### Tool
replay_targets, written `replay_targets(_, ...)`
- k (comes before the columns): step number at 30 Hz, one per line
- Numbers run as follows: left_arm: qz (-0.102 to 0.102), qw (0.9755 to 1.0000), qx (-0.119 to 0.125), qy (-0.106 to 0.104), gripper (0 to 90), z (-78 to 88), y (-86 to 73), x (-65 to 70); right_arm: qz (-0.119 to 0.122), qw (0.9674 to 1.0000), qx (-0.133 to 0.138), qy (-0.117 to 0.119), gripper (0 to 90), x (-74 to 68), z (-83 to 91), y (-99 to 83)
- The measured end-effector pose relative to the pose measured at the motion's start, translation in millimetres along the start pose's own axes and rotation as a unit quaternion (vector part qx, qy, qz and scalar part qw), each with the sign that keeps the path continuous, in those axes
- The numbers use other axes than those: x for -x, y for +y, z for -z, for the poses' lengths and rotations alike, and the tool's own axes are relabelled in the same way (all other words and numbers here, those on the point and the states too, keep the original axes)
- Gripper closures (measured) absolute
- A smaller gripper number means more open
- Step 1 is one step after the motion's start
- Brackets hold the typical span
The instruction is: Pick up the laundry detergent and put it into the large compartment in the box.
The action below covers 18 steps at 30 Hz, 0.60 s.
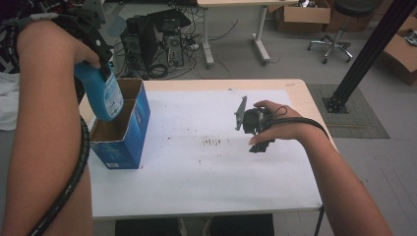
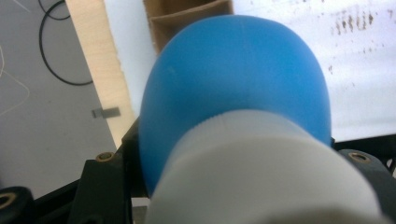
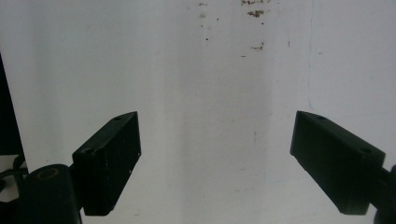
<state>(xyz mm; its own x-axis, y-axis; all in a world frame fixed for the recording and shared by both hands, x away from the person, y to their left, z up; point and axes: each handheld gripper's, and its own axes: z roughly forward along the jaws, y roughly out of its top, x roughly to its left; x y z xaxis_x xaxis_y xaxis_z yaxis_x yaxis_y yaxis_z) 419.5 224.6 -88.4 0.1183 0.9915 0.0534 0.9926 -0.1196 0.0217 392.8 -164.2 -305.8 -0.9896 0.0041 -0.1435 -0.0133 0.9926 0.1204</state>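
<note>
White ribbed screw cap (image 2: pixel 261 172) sits closest to us in the left gripper view, with the rounded blue plastic bottle (image 2: pixel 233 88) swelling beyond it toward 12 o'clock. We judge that the left gripper (image 1: pixel 96 49) grips the bottle by its neck so the body hangs bottom-down over the open blue cardboard box (image 1: pixel 129 129), ready to go into 1 of its 2 compartments. Its jaws clamp either side of the neck, at 9 and 3 o'clock. On the white table sheet (image 1: pixel 206 167), the right gripper (image 1: pixel 255 123) waits at 3 o'clock from the box, jaws spread wide on nothing, well clear.
</note>
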Motion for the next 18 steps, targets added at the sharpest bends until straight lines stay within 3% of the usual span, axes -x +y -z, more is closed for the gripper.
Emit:
replay_targets(10, 0.007, 1.0000, -0.001, 0.004, 39.7, -11.9, 2.0, -5.4, -0.001, 1.0000, 0.002, -0.001, 16.3, 1.0, 0.0, -0.1)
replay_targets(18, 0.007, 1.0000, 0.003, -0.005, 39.7, -23.4, 2.8, -7.6, -0.001, 1.0000, 0.002, -0.001, 16.3, 1.3, -0.5, 0.2)
